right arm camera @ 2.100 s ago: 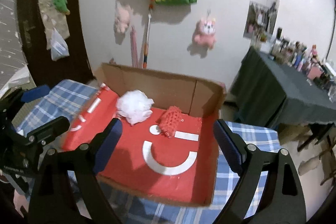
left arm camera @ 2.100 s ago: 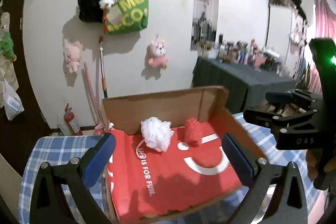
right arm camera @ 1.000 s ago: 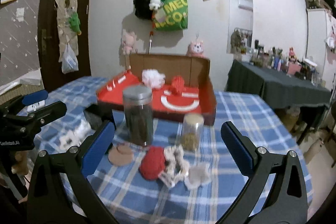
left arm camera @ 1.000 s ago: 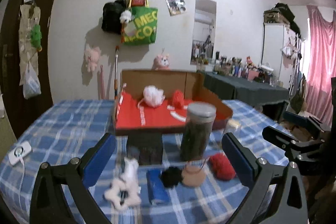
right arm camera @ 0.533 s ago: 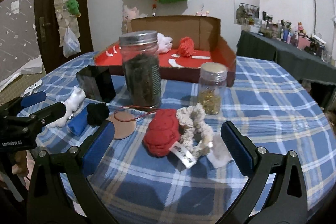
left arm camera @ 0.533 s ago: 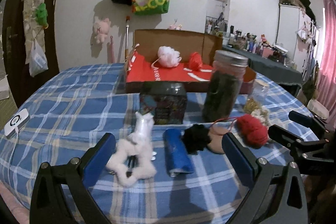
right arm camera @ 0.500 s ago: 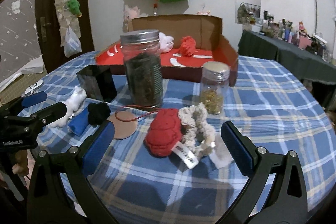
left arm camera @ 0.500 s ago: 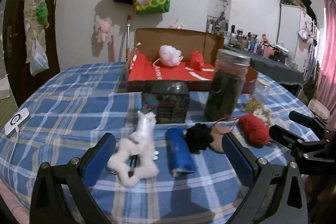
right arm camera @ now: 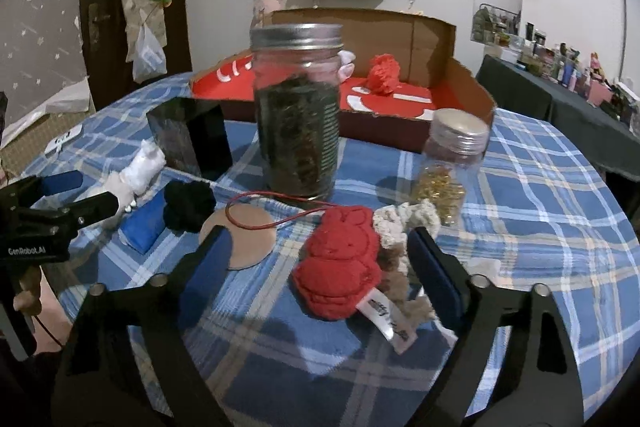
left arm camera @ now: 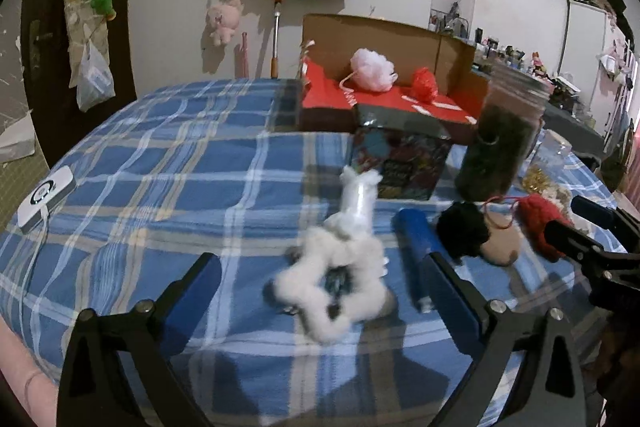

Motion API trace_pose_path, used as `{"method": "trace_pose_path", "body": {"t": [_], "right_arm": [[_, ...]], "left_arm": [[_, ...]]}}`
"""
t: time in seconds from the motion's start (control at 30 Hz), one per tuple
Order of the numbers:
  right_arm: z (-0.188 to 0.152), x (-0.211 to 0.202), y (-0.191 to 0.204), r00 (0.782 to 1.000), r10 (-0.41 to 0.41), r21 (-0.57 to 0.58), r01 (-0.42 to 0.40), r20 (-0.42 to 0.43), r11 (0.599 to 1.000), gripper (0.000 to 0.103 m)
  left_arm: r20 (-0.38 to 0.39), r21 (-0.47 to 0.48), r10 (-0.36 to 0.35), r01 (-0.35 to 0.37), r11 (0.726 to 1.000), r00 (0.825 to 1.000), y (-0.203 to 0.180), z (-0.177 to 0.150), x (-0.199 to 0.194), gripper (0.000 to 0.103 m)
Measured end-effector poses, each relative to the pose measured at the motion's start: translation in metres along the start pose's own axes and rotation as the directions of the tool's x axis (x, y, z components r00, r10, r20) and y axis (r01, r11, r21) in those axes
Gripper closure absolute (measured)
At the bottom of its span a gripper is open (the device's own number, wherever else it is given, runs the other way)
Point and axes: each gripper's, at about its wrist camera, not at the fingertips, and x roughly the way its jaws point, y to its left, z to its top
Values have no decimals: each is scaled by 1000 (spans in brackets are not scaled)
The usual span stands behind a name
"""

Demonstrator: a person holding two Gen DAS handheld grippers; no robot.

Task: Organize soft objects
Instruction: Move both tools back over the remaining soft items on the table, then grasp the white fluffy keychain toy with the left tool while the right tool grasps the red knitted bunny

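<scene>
My left gripper [left arm camera: 320, 267] is open low over the checked tablecloth, its jaws either side of a white fluffy scrunchie toy [left arm camera: 340, 267]. Beside it lie a blue roll [left arm camera: 416, 239], a black pompom [left arm camera: 462, 229] and a tan pad [left arm camera: 502, 245]. My right gripper [right arm camera: 316, 259] is open around a red knitted toy [right arm camera: 340, 267], with a cream crocheted piece [right arm camera: 404, 223] next to it. The red cardboard box [left arm camera: 320, 95] at the back holds a white puff [left arm camera: 372, 69] and a red puff [left arm camera: 425, 83].
A tall dark-filled jar [right arm camera: 298, 115], a small jar of gold bits [right arm camera: 452, 159] and a black printed tin [left arm camera: 400, 163] stand between the soft things and the box. A white device [left arm camera: 44, 199] lies at the table's left edge.
Both grippers have come back from over the box and dropped low to the table's front. The left has closed in on the white fluffy toy, the right on the red knitted toy.
</scene>
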Motion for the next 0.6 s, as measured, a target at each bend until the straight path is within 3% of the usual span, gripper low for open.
{"method": "trace_pose_path", "body": {"t": [0.07,0.2,0.27,0.4,0.6], "right_arm": [[-1,5,3,1000,5,-10,-5,-13,1000,25],[-4,10,4,999,-21,-28,21,-26,999,46],[-5,7,4,998,-54,-48,53,-12,997,72],[-6,4,-7,1000,-21,-19,20,-21,1000,73],[-5,-4,-13,1000,13,7,-13,6,1000,74]], "left_arm": [[-14,-2,-3,3,1000,1000,4,-2,3,13],[-57,13,-21,22,1000,998,6,-6,13,41],[-61,31,-14,16,999,998,5,-8,16,55],[-50,31,-51,52,998,997,4,-6,11,88],[-30,35,-109,110,993,994,-3,2,-2,89]]}}
